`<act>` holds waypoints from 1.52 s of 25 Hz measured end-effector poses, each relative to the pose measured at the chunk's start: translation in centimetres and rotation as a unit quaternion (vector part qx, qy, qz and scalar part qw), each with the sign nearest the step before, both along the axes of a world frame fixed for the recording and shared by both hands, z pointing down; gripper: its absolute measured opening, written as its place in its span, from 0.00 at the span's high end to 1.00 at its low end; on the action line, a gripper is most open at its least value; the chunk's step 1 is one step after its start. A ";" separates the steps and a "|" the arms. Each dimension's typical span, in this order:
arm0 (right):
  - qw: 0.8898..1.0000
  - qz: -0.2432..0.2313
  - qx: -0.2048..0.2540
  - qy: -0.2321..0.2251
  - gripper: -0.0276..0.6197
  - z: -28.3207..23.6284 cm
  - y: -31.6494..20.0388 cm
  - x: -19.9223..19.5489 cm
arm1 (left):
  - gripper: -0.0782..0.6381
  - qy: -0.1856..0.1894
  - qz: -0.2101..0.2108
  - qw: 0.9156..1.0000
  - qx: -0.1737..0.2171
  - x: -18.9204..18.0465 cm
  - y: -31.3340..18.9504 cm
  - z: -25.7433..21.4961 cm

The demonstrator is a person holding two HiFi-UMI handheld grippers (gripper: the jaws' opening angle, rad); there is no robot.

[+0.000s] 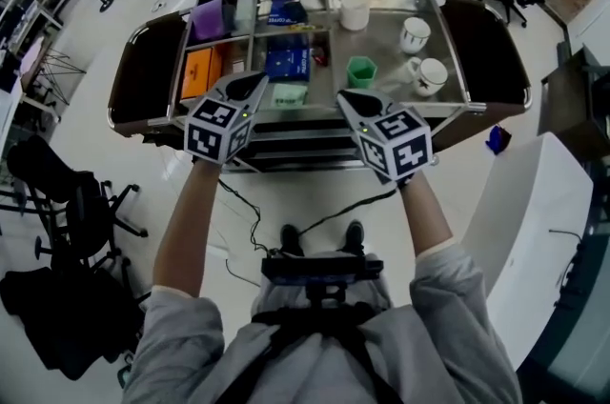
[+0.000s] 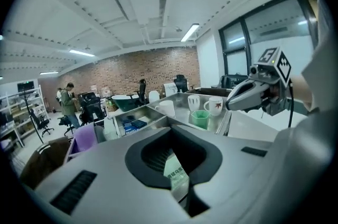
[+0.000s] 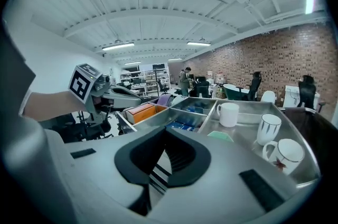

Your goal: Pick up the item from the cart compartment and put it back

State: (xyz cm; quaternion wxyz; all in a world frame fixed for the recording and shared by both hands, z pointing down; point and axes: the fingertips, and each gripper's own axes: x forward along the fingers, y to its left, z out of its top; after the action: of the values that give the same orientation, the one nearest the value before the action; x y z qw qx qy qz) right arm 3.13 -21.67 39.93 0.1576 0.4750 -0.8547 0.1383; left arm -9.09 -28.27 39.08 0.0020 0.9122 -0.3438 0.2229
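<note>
Head view: both forearms reach toward 12 o'clock, grippers side by side. The left gripper (image 1: 257, 82) jaws clamp a pale green packet (image 2: 176, 175) over the cart's (image 1: 381, 30) 6 o'clock edge. The right gripper (image 1: 345, 97) jaws are together, empty.

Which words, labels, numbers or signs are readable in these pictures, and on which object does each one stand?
On the pale green packet in the left gripper: dark printed characters, too blurred to read.
On the dark blue boxes in the steel cart: white print, too small to read.
On the marker cubes: black-and-white square patterns, no words.
Nothing else bears text.
</note>
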 end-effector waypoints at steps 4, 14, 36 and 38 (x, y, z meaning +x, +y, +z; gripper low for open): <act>1.000 0.006 0.003 -0.013 0.94 0.1 1.1 0.4 | 0.88 0.049 -0.032 0.998 -0.011 -2.1 2.4 -0.1; 0.998 0.028 0.017 -0.044 0.94 0.3 3.4 1.8 | 0.88 0.122 -0.095 0.987 -0.038 -5.9 6.4 1.6; 0.998 0.048 0.009 -0.026 0.95 1.5 5.0 3.0 | 0.88 0.124 -0.123 0.984 -0.042 -7.7 8.6 3.1; 0.999 0.046 0.008 -0.025 0.95 1.5 5.1 3.0 | 0.88 0.123 -0.125 0.984 -0.042 -7.9 8.7 3.1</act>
State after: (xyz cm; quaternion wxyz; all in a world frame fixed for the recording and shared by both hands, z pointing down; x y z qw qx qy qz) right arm 6.11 -16.58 41.42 0.1256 0.5113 -0.8368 0.1501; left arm -17.02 -19.52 42.17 0.1107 0.8816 -0.4426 0.1212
